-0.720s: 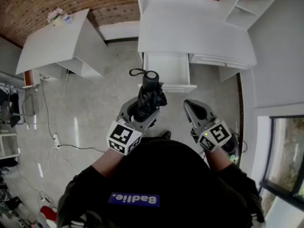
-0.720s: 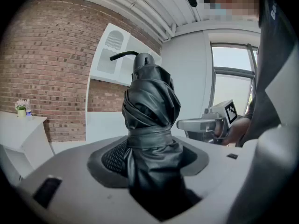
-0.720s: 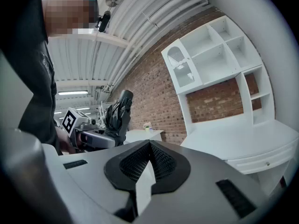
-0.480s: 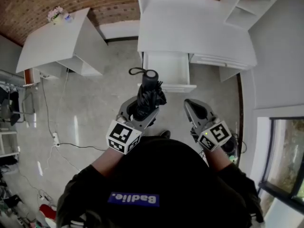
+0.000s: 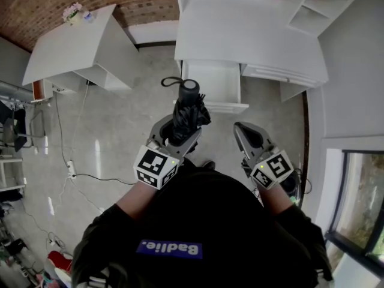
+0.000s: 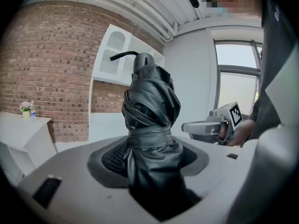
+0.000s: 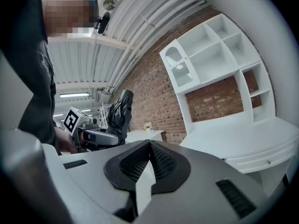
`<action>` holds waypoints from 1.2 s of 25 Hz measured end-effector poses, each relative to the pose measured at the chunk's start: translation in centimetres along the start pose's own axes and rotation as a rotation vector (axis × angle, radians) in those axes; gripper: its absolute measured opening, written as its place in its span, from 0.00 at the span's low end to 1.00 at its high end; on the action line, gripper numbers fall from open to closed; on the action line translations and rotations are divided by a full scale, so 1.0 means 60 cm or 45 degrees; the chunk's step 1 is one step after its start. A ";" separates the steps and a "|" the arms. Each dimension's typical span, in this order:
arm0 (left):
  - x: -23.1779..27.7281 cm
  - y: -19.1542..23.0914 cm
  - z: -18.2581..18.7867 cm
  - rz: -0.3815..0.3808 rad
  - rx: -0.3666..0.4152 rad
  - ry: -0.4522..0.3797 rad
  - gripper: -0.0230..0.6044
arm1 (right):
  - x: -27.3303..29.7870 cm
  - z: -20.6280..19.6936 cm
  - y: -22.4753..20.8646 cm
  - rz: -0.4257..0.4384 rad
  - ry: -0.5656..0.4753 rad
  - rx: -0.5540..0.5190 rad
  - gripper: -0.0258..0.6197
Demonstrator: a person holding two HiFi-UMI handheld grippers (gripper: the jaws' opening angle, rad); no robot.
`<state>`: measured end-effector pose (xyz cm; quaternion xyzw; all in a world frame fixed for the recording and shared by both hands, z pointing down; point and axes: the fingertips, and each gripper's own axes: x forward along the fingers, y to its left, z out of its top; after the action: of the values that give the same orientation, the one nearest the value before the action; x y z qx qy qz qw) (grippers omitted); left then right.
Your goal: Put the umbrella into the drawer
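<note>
While furled, black umbrella [image 5: 189,116] (strap-bound)

The umbrella's [image 5: 187,116] lower end sinks out of sight between the fingers [image 5: 161,134] of the left gripper [image 5: 178,135]. In the left gripper view it ends in a dark gap. In the head view its handle covers part of the drawer's [image 5: 219,83] left side. The person's torso [image 5: 198,233] hides both forearms. The shelf unit [image 5: 312,8] is cut off by the top edge. The potted thing [image 5: 74,12] on the side counter [image 5: 72,50] is too small to identify.
</note>
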<state>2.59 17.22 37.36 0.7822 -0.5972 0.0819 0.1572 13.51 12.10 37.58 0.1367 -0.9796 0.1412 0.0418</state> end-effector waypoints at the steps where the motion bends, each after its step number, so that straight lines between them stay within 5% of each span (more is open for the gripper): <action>1: 0.001 0.004 0.000 0.000 0.002 0.000 0.46 | 0.001 0.000 -0.001 -0.005 -0.001 0.001 0.09; 10: 0.040 0.074 0.014 -0.036 0.008 0.003 0.46 | 0.047 0.017 -0.032 -0.070 -0.017 0.006 0.09; 30: 0.219 0.262 0.039 -0.411 0.144 0.136 0.46 | 0.219 0.074 -0.161 -0.440 -0.013 0.025 0.09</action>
<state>-9.05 0.72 41.64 0.8701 -0.4490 0.1305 0.1557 3.43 -1.46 37.46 0.3043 -0.9402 0.1409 0.0591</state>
